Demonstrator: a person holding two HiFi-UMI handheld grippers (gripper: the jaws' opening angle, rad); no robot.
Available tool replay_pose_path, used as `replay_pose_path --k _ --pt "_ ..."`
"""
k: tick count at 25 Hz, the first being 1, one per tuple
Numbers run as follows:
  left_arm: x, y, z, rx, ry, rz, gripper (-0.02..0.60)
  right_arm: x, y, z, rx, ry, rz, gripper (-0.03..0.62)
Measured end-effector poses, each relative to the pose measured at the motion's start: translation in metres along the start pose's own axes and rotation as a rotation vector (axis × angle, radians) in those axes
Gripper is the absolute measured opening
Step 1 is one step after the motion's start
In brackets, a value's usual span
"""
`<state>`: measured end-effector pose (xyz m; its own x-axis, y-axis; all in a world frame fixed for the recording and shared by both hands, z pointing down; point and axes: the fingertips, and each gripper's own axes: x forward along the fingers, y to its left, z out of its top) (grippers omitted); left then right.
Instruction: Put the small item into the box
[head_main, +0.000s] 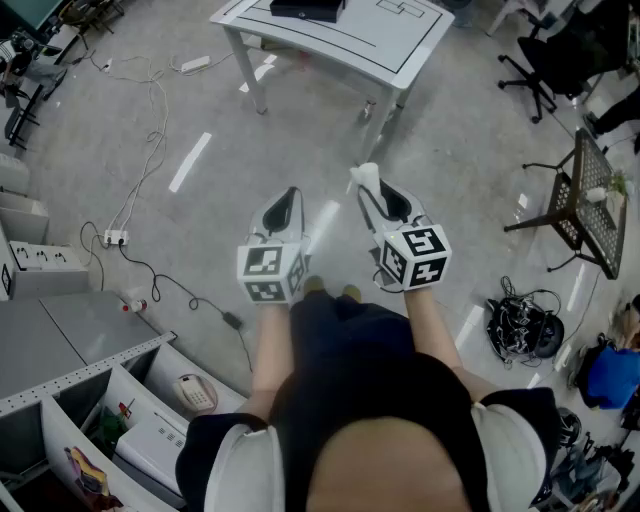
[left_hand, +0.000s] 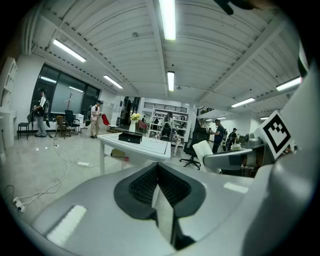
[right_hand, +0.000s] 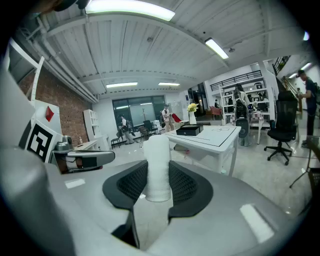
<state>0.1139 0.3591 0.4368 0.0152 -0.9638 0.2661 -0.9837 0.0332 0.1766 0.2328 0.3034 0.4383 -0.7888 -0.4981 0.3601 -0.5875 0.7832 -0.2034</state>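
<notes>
The right tongs (right_hand: 158, 187) pinch a small white roll (right_hand: 158, 160) that juts past their tips, probably kept secure for the black box (right_hand: 189, 130) on the white desk (right_hand: 220, 137) well ahead. The left tongs (left_hand: 159, 186) are pressed together, empty.

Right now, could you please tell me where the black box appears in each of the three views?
Head view: box at the top edge, near the middle, on the white table.
Left gripper view: box left of centre at mid-height, on the table's left end.
Right gripper view: box just right of centre, on the table's left end.
Shared landmark: the white table.
</notes>
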Motion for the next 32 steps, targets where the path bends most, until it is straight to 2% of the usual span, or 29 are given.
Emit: replay_pose_path --k 6,11,24,32 --pt "-0.010 -0.043 -0.015 0.031 -0.001 -0.004 0.009 -0.039 -0.017 -0.017 0.038 -0.045 -0.014 0.132" --pt "-0.014 -0.061 -0.019 0.051 -0.003 0.002 0.009 -0.057 -0.025 -0.013 0.054 -0.093 -0.027 0.132" --pt "-0.015 -0.086 -0.018 0.042 -0.029 0.027 0.009 -0.074 -0.036 -0.013 0.027 -0.105 0.007 0.133" --pt "-0.007 -0.082 -0.022 0.040 -0.020 0.044 0.009 -0.065 -0.044 -0.013 0.044 -0.096 0.008 0.133"
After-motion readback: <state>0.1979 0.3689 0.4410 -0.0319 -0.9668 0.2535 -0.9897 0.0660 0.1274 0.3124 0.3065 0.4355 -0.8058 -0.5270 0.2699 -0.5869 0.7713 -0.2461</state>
